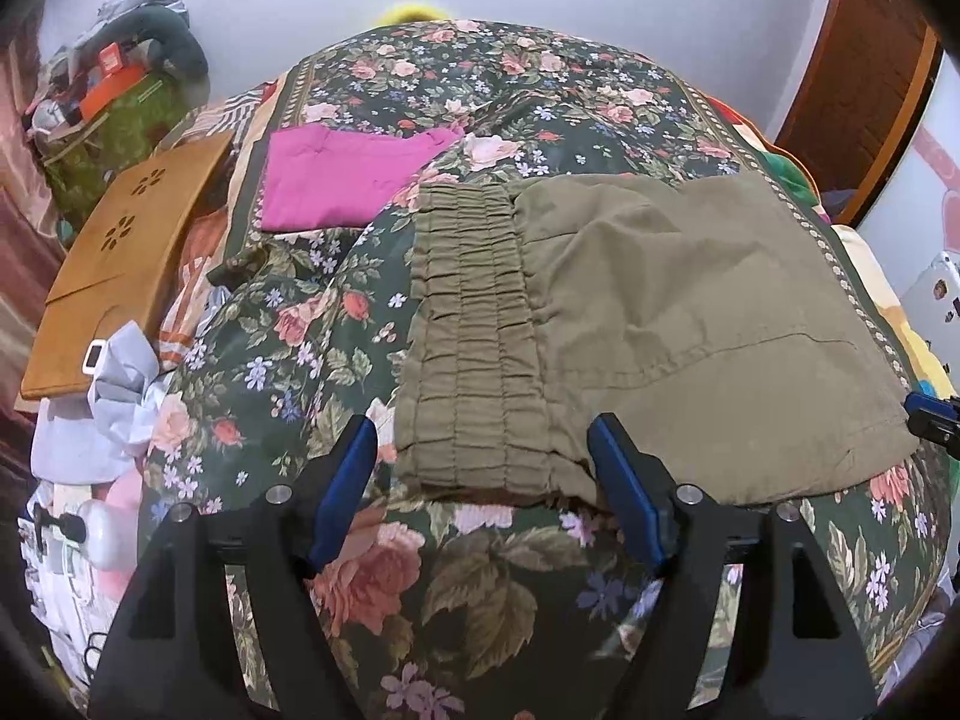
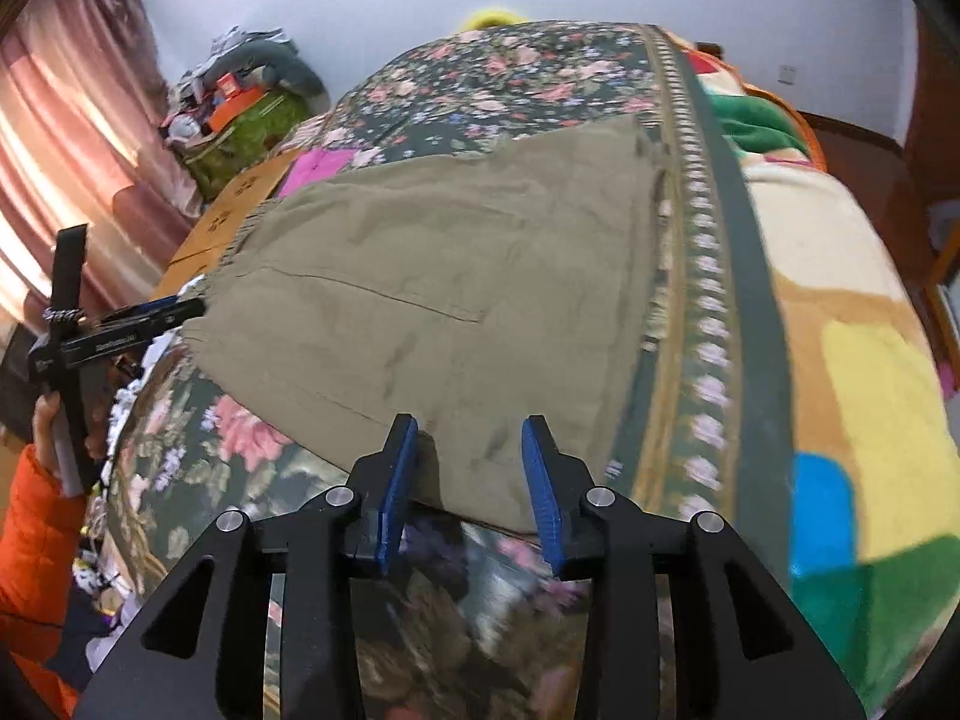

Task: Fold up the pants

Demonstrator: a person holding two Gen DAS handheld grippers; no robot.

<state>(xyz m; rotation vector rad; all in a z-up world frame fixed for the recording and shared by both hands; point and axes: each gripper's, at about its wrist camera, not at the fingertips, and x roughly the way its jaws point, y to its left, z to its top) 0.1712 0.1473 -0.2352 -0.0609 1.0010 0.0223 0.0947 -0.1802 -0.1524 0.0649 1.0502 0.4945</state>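
Olive-green pants (image 1: 660,324) lie folded flat on a floral bedspread (image 1: 420,588), with the ruched elastic waistband (image 1: 474,348) at their left end. My left gripper (image 1: 486,474) is open, its blue pads either side of the waistband's near edge, holding nothing. My right gripper (image 2: 471,468) is open over the near right edge of the pants (image 2: 444,288), holding nothing. The left gripper also shows in the right wrist view (image 2: 156,312) at the pants' left end. The right gripper's tip shows at the far right of the left wrist view (image 1: 930,414).
A folded magenta garment (image 1: 342,180) lies on the bedspread beyond the waistband. A wooden board (image 1: 120,264) and clutter sit to the left of the bed. A colourful blanket (image 2: 852,360) lies along the right side. Pink curtains (image 2: 66,138) hang at the left.
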